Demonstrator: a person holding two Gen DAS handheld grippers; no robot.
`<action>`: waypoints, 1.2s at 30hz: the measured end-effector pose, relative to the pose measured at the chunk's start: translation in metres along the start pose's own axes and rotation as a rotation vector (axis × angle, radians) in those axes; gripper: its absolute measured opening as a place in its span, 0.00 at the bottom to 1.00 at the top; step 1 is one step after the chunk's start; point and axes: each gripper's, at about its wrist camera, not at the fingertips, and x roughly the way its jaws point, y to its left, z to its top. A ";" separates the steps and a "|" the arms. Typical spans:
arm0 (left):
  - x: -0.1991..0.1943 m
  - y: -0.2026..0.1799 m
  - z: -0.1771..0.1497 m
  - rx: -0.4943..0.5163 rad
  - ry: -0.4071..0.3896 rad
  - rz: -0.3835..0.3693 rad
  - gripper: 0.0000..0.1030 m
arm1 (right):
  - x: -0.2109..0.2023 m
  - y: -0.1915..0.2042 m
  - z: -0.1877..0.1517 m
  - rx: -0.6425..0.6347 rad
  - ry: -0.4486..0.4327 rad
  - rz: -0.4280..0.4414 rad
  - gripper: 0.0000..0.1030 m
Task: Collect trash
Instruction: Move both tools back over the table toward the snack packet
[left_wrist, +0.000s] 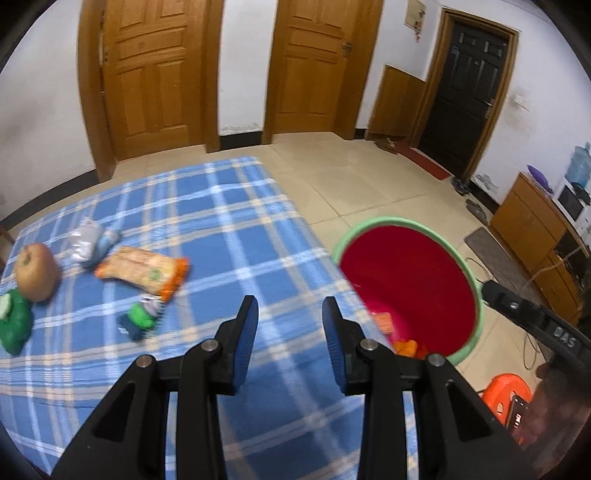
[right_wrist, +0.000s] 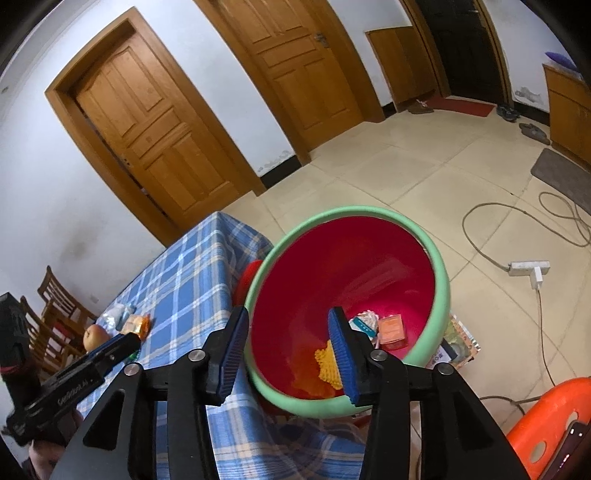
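Note:
A red bin with a green rim (left_wrist: 469, 266) (right_wrist: 441, 273) stands on the floor at the table's right edge, with wrappers (right_wrist: 391, 326) inside. On the blue plaid tablecloth (left_wrist: 229, 229) lie an orange snack packet (left_wrist: 142, 271), a crumpled silver wrapper (left_wrist: 86, 240), a small green-and-blue wrapper (left_wrist: 140, 319), a green bag (left_wrist: 14, 325) and an apple (left_wrist: 37, 271). My left gripper (left_wrist: 290, 314) is open and empty above the cloth, right of the trash. My right gripper (right_wrist: 288, 325) is open and empty over the bin's near rim.
Two wooden doors (left_wrist: 147, 74) and a dark door (left_wrist: 469, 85) are behind. An orange stool (right_wrist: 546, 417), a power strip with cable (right_wrist: 528, 267) and a box (right_wrist: 458, 343) are on the floor right of the bin. Wooden chairs (right_wrist: 55, 306) stand left of the table.

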 end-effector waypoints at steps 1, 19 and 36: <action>-0.001 0.006 0.002 -0.003 -0.002 0.013 0.34 | -0.001 0.004 0.001 -0.005 0.000 0.007 0.46; 0.034 0.099 -0.008 -0.015 0.126 0.154 0.35 | 0.013 0.060 0.012 -0.092 0.023 0.064 0.51; 0.027 0.130 -0.014 -0.104 0.075 0.109 0.20 | 0.060 0.115 0.009 -0.204 0.112 0.101 0.51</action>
